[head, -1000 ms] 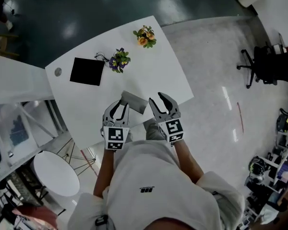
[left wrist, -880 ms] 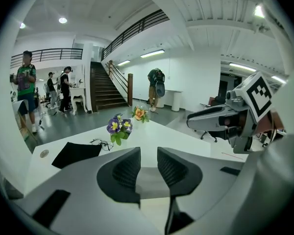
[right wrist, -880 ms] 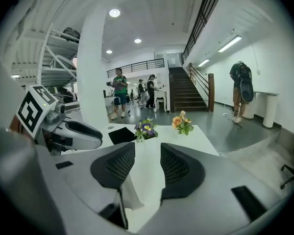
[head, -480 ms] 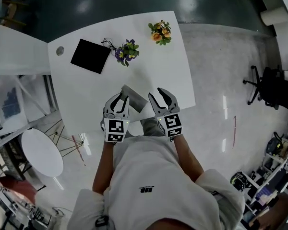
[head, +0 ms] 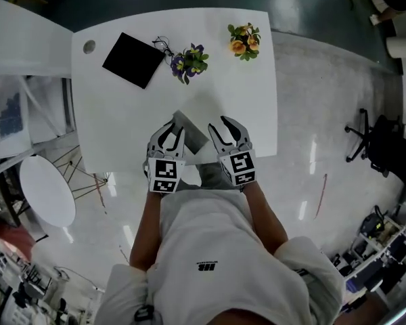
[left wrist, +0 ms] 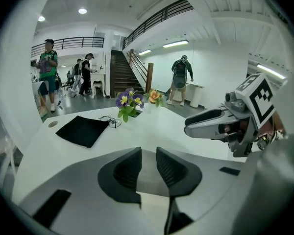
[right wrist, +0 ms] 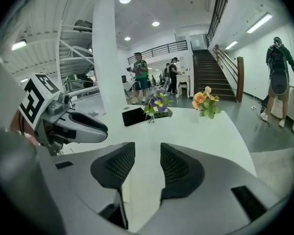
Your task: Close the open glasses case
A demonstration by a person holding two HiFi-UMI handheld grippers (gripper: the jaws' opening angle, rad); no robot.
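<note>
A grey glasses case (head: 191, 135) lies on the white table (head: 122, 114) near its front edge, its lid raised. It sits between my two grippers. My left gripper (head: 170, 128) is just left of the case, its jaws a narrow gap apart, with a grey surface showing through that gap in the left gripper view (left wrist: 148, 155). My right gripper (head: 227, 124) hovers just right of the case, open, with bare tabletop between its jaws (right wrist: 147, 148). Each gripper shows in the other's view: the right gripper (left wrist: 220, 124), the left gripper (right wrist: 83, 124).
A black cloth (head: 134, 59) lies at the table's far left. Purple flowers (head: 189, 61) and orange flowers (head: 243, 40) stand along the far side. A small round white table (head: 47, 189) stands to the left on the floor. People stand in the background.
The head view has swung, so the table sits more squarely and higher in the picture. Both grippers stay either side of the case, hardly moved relative to it.
</note>
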